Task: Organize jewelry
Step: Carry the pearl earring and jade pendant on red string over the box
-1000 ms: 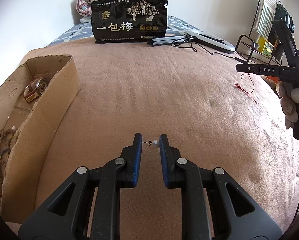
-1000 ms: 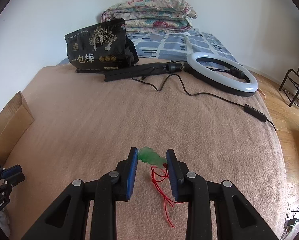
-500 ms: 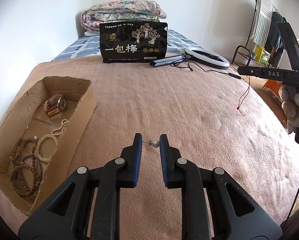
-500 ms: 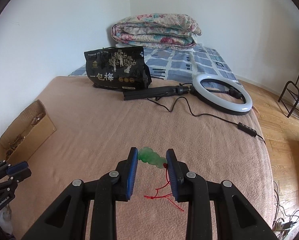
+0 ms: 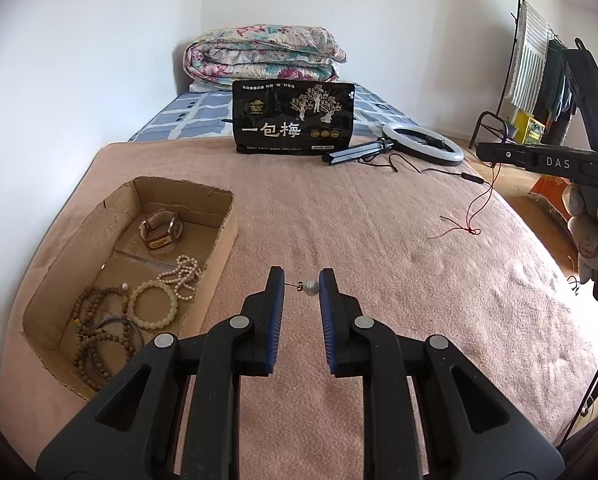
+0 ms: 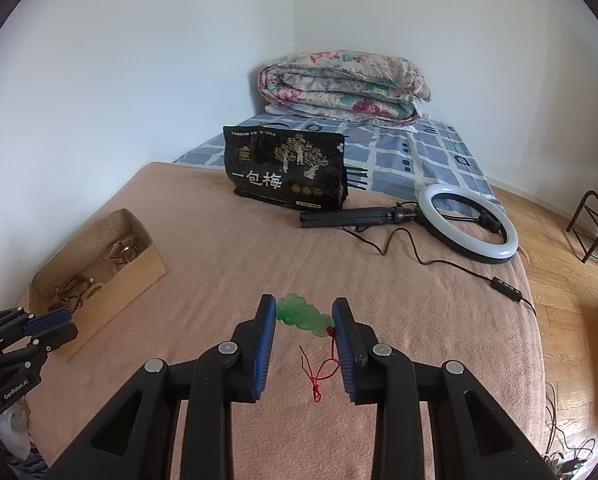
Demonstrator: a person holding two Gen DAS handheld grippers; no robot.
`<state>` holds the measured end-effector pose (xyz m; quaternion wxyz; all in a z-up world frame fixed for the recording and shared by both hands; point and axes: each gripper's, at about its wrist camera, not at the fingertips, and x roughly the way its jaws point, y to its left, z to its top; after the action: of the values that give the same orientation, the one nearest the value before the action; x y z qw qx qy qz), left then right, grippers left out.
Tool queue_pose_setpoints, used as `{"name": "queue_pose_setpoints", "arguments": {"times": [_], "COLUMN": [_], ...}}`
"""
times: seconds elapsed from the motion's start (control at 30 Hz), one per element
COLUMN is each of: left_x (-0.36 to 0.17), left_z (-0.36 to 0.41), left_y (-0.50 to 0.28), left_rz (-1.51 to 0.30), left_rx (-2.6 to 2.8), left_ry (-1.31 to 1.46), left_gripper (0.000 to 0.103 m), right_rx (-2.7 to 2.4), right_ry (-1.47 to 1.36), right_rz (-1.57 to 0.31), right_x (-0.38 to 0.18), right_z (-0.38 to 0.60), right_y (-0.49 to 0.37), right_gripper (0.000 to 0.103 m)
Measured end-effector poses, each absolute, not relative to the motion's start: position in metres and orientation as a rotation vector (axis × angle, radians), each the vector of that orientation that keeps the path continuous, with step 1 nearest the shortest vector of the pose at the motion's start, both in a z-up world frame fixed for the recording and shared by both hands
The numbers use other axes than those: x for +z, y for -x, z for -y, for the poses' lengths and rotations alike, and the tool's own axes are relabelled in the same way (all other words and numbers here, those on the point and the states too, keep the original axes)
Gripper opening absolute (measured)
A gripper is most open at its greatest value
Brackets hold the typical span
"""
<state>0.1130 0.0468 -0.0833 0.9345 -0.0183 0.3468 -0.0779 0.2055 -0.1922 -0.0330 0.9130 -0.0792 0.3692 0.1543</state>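
Both grippers have risen above the pink blanket [image 5: 379,240] since a second ago, so I now see down into the cardboard box [image 5: 223,236]. My left gripper [image 5: 302,286] is clamped on a pearl earring [image 5: 310,287], hanging just right of the box. My right gripper [image 6: 303,316] pinches a green jade pendant [image 6: 301,314], well right of the box, its red cord [image 6: 319,372] dangling. Bead bracelets [image 5: 153,306] and a watch [image 5: 161,230] lie inside the box.
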Motion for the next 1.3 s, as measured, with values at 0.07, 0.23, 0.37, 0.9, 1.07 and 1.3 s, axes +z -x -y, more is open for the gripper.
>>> {"name": "queue_pose_setpoints", "arguments": {"times": [0.07, 0.23, 0.37, 0.9, 1.07, 1.3], "left_x": [-0.078, -0.069, -0.064, -0.061, -0.066, -0.074], "left_z": [-0.054, -0.075, -0.092, -0.166, -0.191, -0.213], "left_y": [-0.110, -0.103, -0.099, -0.089, -0.089, -0.090], "left_rz": [-0.701, -0.682, -0.672, -0.669, -0.681, -0.692], "left_rx": [-0.149, -0.120, -0.093, 0.026, 0.058, 0.092], "left_ry": [0.039, 0.053, 0.068, 0.093, 0.113, 0.145], "left_gripper": [0.016, 0.016, 0.017, 0.016, 0.016, 0.016], "right_rx": [0.335, 0.377, 0.412, 0.561, 0.612, 0.673], "right_ry": [0.165, 0.171, 0.174, 0.156, 0.153, 0.153], "right_rz": [-0.755, -0.737, -0.726, -0.708, -0.707, -0.702], "right_x": [-0.028, -0.016, -0.009, -0.007, -0.009, -0.009], "right_z": [0.183, 0.159, 0.137, 0.048, 0.020, -0.018], "right_y": [-0.202, -0.193, -0.186, -0.183, -0.183, -0.183], "right_gripper": [0.029, 0.029, 0.029, 0.029, 0.029, 0.029]}}
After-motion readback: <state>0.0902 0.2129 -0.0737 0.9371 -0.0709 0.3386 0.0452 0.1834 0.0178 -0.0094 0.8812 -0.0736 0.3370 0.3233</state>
